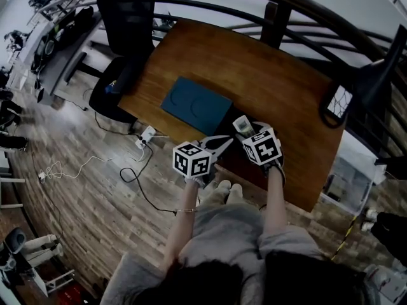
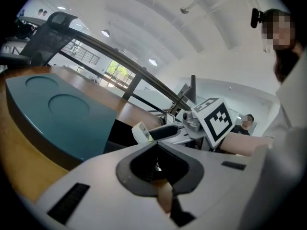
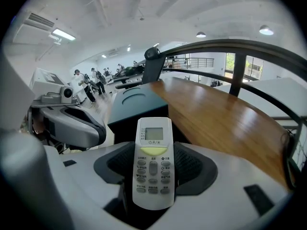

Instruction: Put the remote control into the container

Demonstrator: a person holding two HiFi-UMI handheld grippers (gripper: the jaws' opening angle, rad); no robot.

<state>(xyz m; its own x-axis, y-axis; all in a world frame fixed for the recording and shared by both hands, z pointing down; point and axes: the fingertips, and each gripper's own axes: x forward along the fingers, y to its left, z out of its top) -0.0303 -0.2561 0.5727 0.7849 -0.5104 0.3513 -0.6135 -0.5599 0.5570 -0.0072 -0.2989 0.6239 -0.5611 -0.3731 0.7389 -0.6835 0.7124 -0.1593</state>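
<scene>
A white remote control [image 3: 152, 162] with a small screen and grey buttons stands upright between the pads of my right gripper [image 3: 152, 169], which is shut on it. In the head view the remote [image 1: 242, 125] sticks out of the right gripper [image 1: 245, 134] over the near part of the wooden table [image 1: 273, 75]. The container [image 1: 194, 105] is a dark box with a teal top bearing two round dents; it lies just ahead and to the left. My left gripper [image 1: 219, 146] is beside the right one, its jaws [image 2: 156, 150] shut on nothing. The remote [image 2: 142, 132] also shows in the left gripper view.
A black office chair [image 1: 124, 18] stands at the table's far left. A power strip [image 1: 145, 135] and cables [image 1: 137, 173] lie on the wood floor to the left. A dark framed object [image 1: 337, 101] rests at the table's right edge. A curved railing [image 1: 331, 18] runs behind.
</scene>
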